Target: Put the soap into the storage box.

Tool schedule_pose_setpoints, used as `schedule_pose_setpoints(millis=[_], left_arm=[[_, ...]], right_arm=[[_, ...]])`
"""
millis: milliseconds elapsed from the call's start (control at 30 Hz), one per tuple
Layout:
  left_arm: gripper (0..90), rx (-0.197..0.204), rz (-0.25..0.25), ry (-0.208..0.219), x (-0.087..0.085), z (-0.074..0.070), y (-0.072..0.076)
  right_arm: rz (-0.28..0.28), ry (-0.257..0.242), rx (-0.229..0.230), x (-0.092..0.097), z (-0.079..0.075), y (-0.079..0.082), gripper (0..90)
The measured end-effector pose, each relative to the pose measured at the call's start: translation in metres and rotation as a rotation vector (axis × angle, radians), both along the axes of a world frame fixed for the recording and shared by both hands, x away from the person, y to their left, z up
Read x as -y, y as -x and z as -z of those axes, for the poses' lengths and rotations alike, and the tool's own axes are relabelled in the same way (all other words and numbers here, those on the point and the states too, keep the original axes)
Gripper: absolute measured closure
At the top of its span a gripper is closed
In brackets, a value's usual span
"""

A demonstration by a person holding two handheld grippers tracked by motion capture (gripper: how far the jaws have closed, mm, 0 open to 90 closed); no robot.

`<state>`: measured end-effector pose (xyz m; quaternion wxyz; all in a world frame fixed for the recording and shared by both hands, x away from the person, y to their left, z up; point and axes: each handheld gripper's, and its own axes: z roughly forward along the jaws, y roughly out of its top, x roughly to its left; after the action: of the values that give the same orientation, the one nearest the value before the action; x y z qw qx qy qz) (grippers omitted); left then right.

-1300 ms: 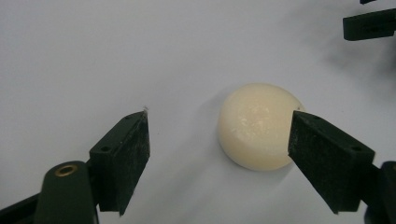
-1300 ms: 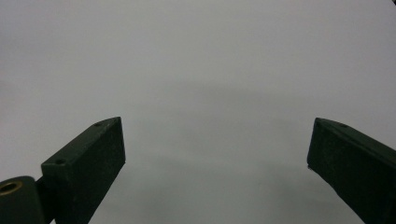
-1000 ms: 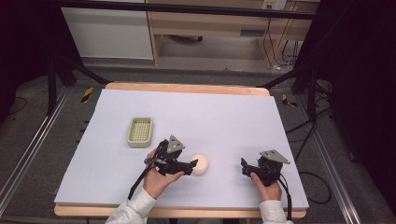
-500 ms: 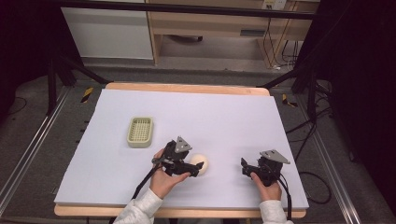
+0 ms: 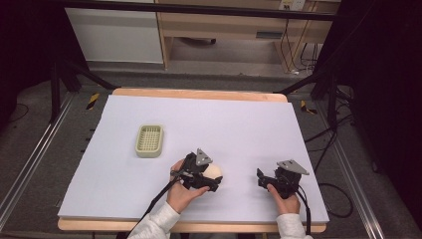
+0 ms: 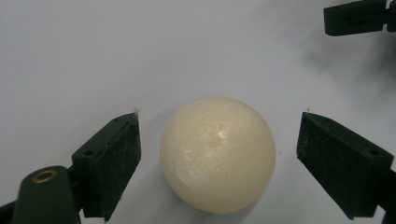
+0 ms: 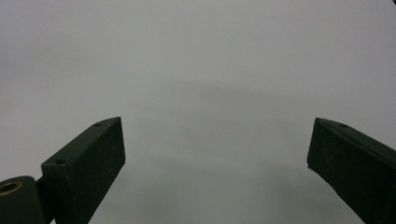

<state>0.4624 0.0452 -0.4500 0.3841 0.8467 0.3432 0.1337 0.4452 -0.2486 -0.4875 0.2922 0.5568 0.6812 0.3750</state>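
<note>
White sheeting is covering the table (image 5: 249,119). Near its front edge the left gripper (image 6: 219,154) is straddling a cream ball (image 6: 218,154), jaws just opened wide, pads clear on both sides. Well apart, the right gripper (image 7: 217,158) is sitting open, empty.

No readable text, labels, brands or nos. anywhere. The pale ball (image 6: 218,154) is plain, no print. The slotted tray (image 5: 149,140), up-left of the ball on the table (image 5: 249,124), has no markings either. A small label-like strip on the wooden furniture (image 5: 268,35) beyond the table, far from the ball, is too small & blurred to read.
</note>
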Motion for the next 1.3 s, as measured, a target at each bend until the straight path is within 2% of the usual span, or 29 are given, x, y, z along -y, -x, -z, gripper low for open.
schedule_pose_setpoints(millis=[700,1300], left_arm=[[14.2,-0.015,-0.014,-0.046,0.009,0.014,-0.003],[23.5,-0.018,-0.026,-0.040,0.011,0.023,-0.004]], right_arm=[[-0.001,-0.001,-0.001,0.000,0.000,0.000,4.7],[-0.003,-0.002,-0.004,0.000,0.000,0.000,4.7]])
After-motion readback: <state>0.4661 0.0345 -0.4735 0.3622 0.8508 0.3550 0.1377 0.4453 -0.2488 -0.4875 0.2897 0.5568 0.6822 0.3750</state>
